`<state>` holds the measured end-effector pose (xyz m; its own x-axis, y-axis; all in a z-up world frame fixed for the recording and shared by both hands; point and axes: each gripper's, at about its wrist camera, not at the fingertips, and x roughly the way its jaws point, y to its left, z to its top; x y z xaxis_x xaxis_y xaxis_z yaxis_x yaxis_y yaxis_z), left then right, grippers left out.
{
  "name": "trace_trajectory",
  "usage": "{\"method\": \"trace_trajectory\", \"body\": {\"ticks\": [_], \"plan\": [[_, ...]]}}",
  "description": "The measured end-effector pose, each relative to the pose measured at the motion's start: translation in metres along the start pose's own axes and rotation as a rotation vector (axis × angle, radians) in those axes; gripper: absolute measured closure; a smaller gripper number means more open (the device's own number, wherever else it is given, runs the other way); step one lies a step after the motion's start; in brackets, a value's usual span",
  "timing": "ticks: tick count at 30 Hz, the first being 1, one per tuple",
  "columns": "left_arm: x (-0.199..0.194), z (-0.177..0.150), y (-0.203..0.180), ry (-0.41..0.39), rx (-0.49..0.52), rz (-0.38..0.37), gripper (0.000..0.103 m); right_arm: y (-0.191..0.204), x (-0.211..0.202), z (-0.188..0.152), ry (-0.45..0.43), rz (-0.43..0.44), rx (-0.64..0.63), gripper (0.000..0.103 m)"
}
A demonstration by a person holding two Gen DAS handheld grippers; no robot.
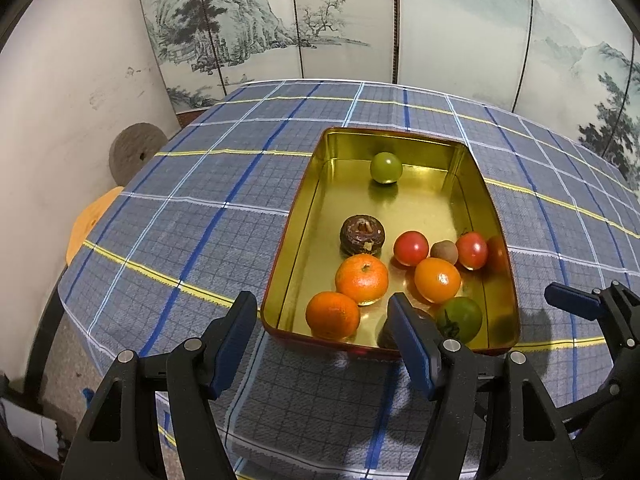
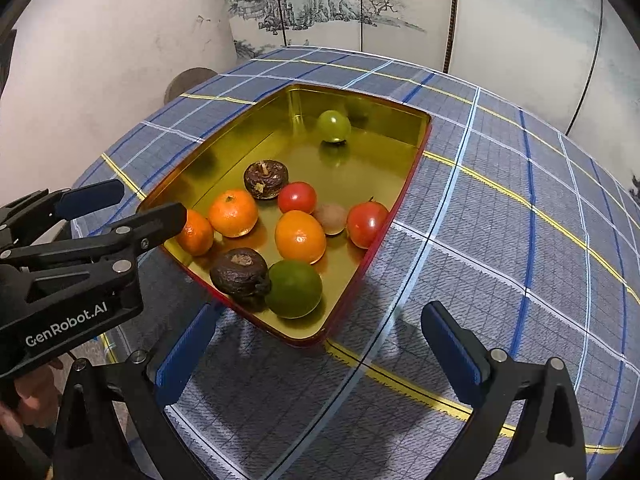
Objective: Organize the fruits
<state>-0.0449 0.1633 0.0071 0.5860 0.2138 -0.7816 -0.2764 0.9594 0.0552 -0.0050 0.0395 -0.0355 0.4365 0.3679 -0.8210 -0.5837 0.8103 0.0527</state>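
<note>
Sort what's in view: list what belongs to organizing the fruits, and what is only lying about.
Job: gold rectangular metal tin; round orange mandarins; red tomatoes; dark brown wrinkled fruits; green fruits.
Lying about: blue plaid tablecloth; painted folding screen; grey round disc.

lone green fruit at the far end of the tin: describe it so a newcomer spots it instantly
On the blue plaid tablecloth sits a gold-lined tin. Most fruit crowds its near end; the pale green round fruit sits alone by the far wall, smooth and lighter than the dark green one nearest the grippers.

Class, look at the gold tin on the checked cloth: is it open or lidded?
Open. The tin has no lid on it; both views look straight down onto its gold floor and the fruit lying there, such as the orange.
</note>
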Motion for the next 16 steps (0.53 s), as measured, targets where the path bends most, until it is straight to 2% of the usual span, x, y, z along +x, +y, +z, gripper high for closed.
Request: {"method": "trace_trajectory", "body": {"ticks": [16], "plan": [[0.0047,-0.0033,-0.0011,0.013,0.008,-0.024,0.034,0.0019,0.0025,-0.0014,0.006,0.002,-0.005,0.001]]}}
